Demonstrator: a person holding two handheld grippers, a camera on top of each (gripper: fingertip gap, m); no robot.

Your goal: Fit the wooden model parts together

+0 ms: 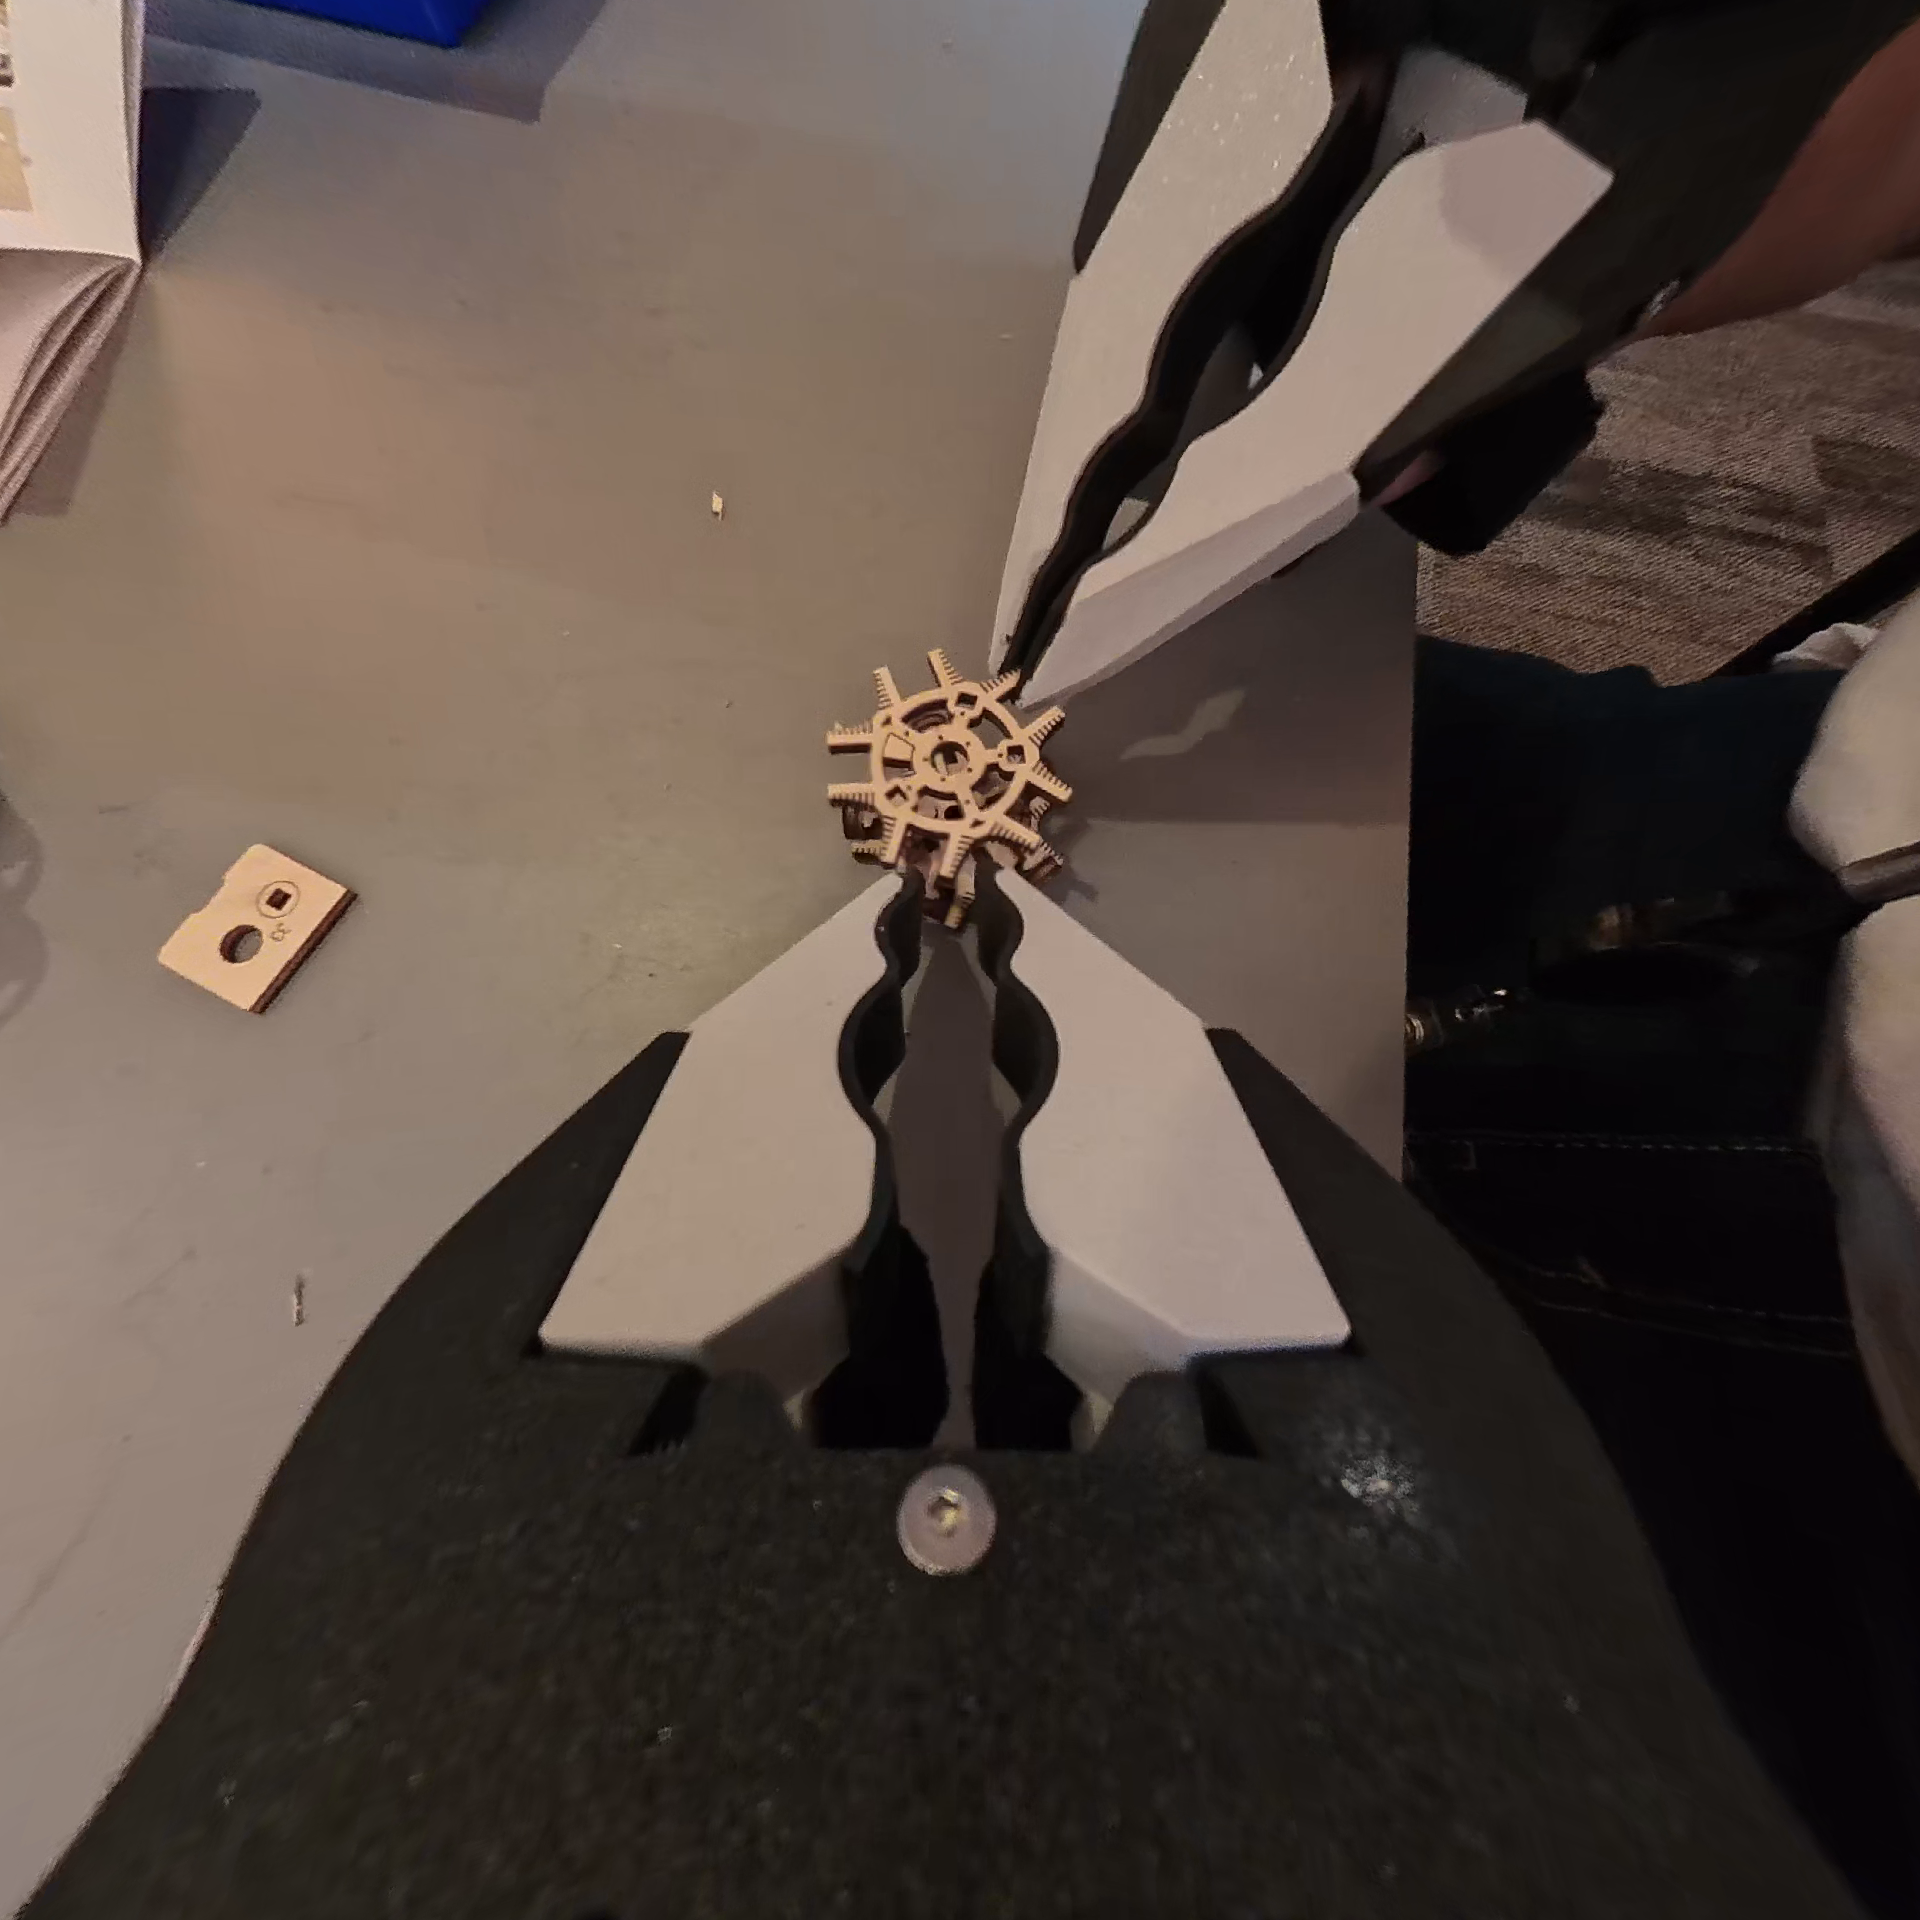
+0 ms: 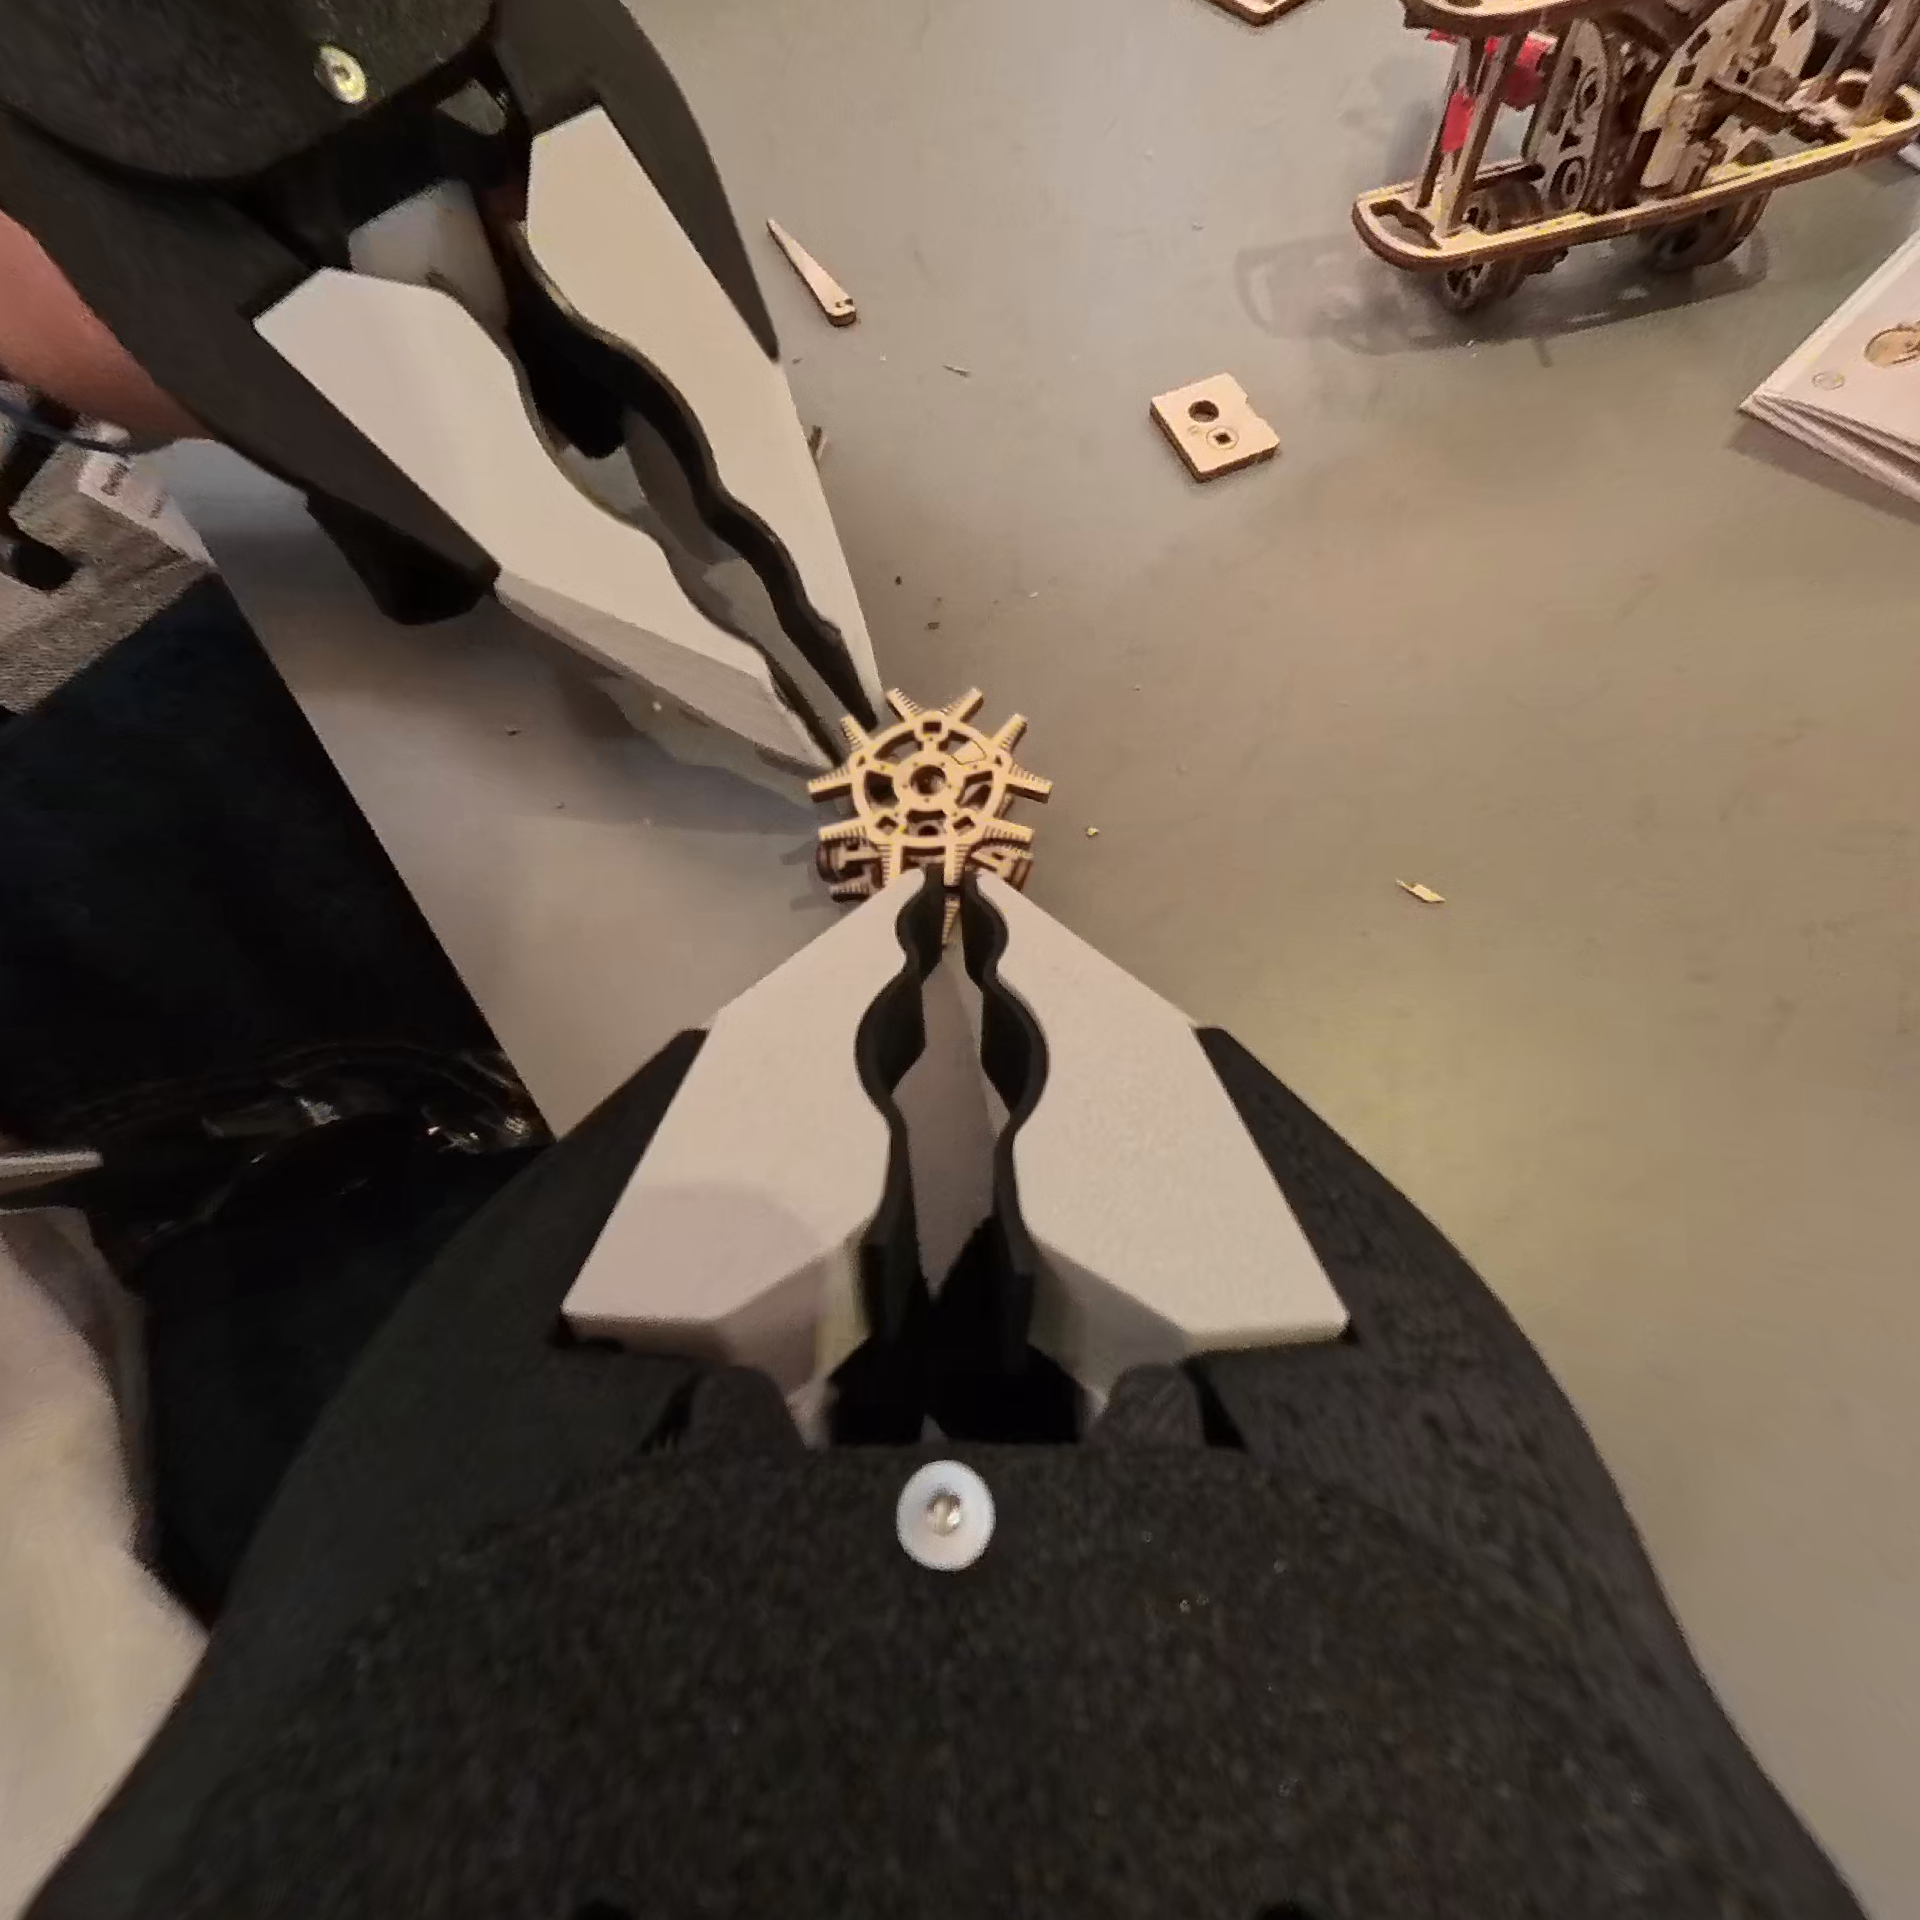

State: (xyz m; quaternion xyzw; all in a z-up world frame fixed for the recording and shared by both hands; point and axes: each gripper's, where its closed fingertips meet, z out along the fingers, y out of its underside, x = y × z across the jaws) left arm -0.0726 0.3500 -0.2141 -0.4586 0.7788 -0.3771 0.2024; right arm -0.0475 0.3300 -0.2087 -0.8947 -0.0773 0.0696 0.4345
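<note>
— Wooden gear assembly [image 1: 948, 795], the spiked wheel with a second layer behind it: where does it sit?

— Held up just above the grey desk [image 1: 468, 520], near its edge, pinched between the two tools. The left gripper [image 1: 948, 902] has its jaws nearly closed on the lower rim, on a spoke or tab poking down from the wheel. The right gripper [image 1: 1016, 665] comes in from the upper right in the left wrist view, jaws drawn almost together on one spoke at the wheel's upper right edge.

— And from the other side?

— In the right wrist view the right gripper [image 2: 948, 896] grips the bottom of the wheel [image 2: 928, 795], and the left gripper [image 2: 854, 727] meets it at the upper left. So the wheel's flat face looks up toward both cameras, its axle hole running away from them, and each tool holds an opposite part of the rim.

— Which matters for the next move?

— I'd judge the layers need pressing together along that axle line. Both are equally near; neither has slack.

— Anything around it?

— A small square plate [image 1: 258, 928] with holes lies well to the left, a half-built wooden plane [image 2: 1631, 156] farther back, and a booklet [image 2: 1849, 405].
</note>
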